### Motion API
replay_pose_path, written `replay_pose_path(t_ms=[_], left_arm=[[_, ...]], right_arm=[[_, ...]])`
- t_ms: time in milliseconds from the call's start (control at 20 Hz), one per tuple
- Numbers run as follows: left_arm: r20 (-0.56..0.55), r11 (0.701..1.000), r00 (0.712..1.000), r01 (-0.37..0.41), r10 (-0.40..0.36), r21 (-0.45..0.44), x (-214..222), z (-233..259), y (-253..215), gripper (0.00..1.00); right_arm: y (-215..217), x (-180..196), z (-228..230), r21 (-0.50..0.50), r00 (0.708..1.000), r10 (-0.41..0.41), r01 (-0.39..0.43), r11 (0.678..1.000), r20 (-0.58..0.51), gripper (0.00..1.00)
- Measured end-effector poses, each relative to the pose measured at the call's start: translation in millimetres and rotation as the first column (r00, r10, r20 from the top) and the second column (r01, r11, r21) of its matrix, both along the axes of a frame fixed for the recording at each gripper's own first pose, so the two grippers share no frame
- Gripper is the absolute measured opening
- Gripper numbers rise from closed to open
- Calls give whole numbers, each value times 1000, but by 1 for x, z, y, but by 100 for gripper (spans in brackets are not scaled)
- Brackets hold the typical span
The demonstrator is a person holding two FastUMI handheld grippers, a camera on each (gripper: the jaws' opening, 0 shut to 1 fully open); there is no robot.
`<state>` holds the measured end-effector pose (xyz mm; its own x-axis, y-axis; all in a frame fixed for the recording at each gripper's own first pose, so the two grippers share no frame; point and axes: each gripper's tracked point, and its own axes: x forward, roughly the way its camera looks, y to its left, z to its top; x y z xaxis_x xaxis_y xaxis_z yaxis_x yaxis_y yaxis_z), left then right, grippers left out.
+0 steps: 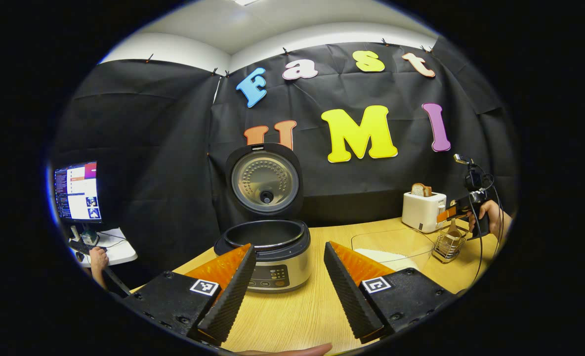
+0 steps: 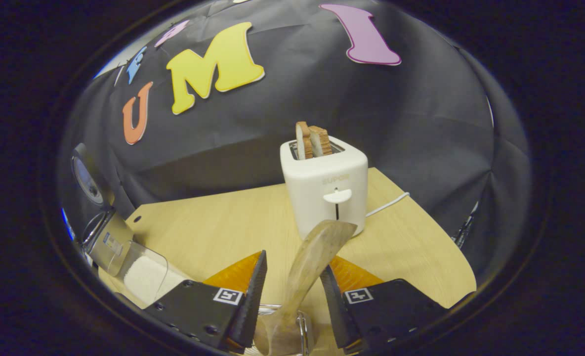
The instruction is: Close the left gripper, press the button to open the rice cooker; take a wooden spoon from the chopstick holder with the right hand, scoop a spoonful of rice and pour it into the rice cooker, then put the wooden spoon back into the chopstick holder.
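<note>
**A:** On the pale wooden table [image 1: 297,316], dead ahead of your left gripper [image 1: 285,291]: the black and silver rice cooker [image 1: 265,257], round lid [image 1: 264,180] standing upright, open, dark inner pot showing. Your left fingers are spread wide with nothing between them. One finger covers part of the cooker's front panel, so I can't make out the button.

**B:** Right side?

**A:** In the left gripper view your right gripper [image 1: 445,213] sits far off at the edge, in a hand [image 1: 492,217], just over the wire chopstick holder [image 1: 448,246]. Too small there to read the jaw gap. In the right gripper view, your right gripper [image 2: 292,296] has the light wooden spoon [image 2: 307,267] rising tilted between the fingers. Both fingers look close to the handle, but I can't tell whether they actually press on it.

**B:** Spoon out of the holder?

**A:** Can't tell. Its lower end is cut off at the frame bottom, next to a bit of the holder's wire rim.

**B:** Rice?

**A:** White rice in a clear plastic container [image 1: 396,247], between cooker and holder. The container's walls are hard to trace; in the right gripper view it is squeezed into the lower left edge [image 2: 142,274], next to a sliver of the cooker.

**B:** Anything else?

**A:** White toaster [image 2: 324,190] with two bread slices [image 2: 312,140] behind the holder. Monitor [image 1: 76,192] at far left.
</note>
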<state>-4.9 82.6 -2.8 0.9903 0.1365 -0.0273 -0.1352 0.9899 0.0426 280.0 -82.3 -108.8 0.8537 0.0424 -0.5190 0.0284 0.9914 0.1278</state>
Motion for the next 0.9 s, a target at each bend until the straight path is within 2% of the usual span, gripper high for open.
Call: replay_pose_path(t_ms=[100,200,250,300,350,400,500,550,650,700,900], left_arm=[[6,1000,1000,0,0,10,1,1,0,89],[1,1000,1000,-1,1,9,2,-1,1,89],[-6,1000,1000,-8,8,6,2,-2,3,89],[-10,1000,1000,-13,13,3,2,-4,6,89],[-11,1000,1000,-15,15,0,2,-4,7,89],[-14,1000,1000,-18,18,-3,3,-5,8,89],[-16,1000,1000,-20,20,-6,3,-5,8,89],[-14,1000,1000,-19,19,-1,2,-4,9,89],[-2,1000,1000,-27,27,14,-1,2,13,89],[5,999,1000,-28,28,19,-4,4,14,89],[34,999,999,-42,40,32,-15,17,24,88]], right_arm=[[4,-3,6,-3,1000,12,-12,1000,5,31],[-7,-2,-1,-19,1000,-28,27,999,-12,33],[-5,-3,1,-13,999,-33,33,999,-15,27],[4,-6,3,-3,1000,8,-8,1000,-17,30],[6,-6,4,-2,1000,3,-3,1000,-13,31],[8,-8,10,15,1000,9,-9,1000,-14,21],[16,-12,14,23,1000,26,-26,999,-12,16],[18,-15,17,13,1000,27,-26,1000,-14,12],[25,-28,31,-12,999,34,-34,999,-2,12],[25,-27,32,-25,999,32,-32,999,7,7],[31,-44,65,-120,996,50,-41,992,74,7]])
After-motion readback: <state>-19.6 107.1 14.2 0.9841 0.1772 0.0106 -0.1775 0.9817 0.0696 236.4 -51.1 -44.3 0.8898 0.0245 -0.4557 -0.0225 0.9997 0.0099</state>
